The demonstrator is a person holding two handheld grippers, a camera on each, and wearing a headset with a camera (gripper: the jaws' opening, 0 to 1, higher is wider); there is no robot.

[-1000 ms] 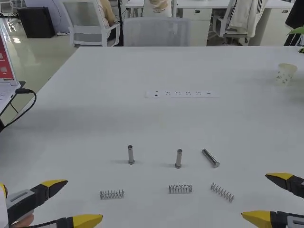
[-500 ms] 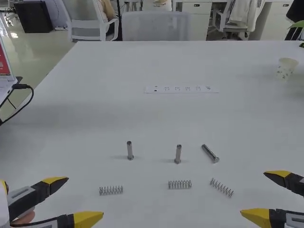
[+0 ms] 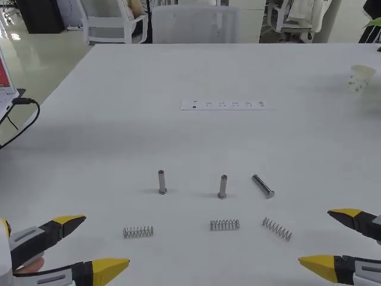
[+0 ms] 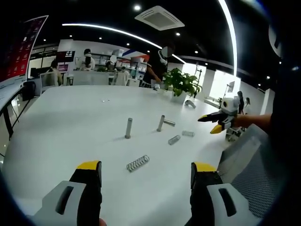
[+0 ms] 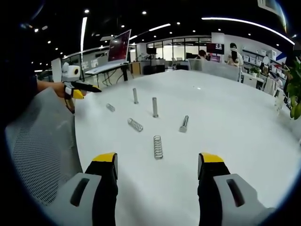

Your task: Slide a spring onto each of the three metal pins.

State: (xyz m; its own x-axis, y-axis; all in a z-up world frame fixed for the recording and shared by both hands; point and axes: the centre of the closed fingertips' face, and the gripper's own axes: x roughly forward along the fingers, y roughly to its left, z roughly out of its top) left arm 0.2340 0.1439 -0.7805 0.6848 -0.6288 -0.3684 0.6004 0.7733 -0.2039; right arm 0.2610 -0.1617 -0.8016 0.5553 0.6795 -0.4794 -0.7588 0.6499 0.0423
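Fingers [image 3: 66, 223] on the left gripper [image 3: 95, 243] are spread wide and hold nothing. The right gripper [image 3: 321, 237] is spread wide too, with nothing in it. Three springs lie flat in a row on the tabletop [image 3: 208, 137], and each one has a pin just behind it. The left spring [image 3: 138, 232] is nearest the left gripper, just ahead of it and a little to the right. Its long way runs left to right. The right spring [image 3: 277, 229] is nearest the right gripper, just to its left, and it lies at a slant. The middle spring [image 3: 224, 224] sits between the two grippers, apart from both. The left pin [image 3: 161, 182] and the middle pin [image 3: 222, 186] stand up straight. The right pin [image 3: 262, 186] lies on its side, so I think it must be stood up or held before a spring can slide on.
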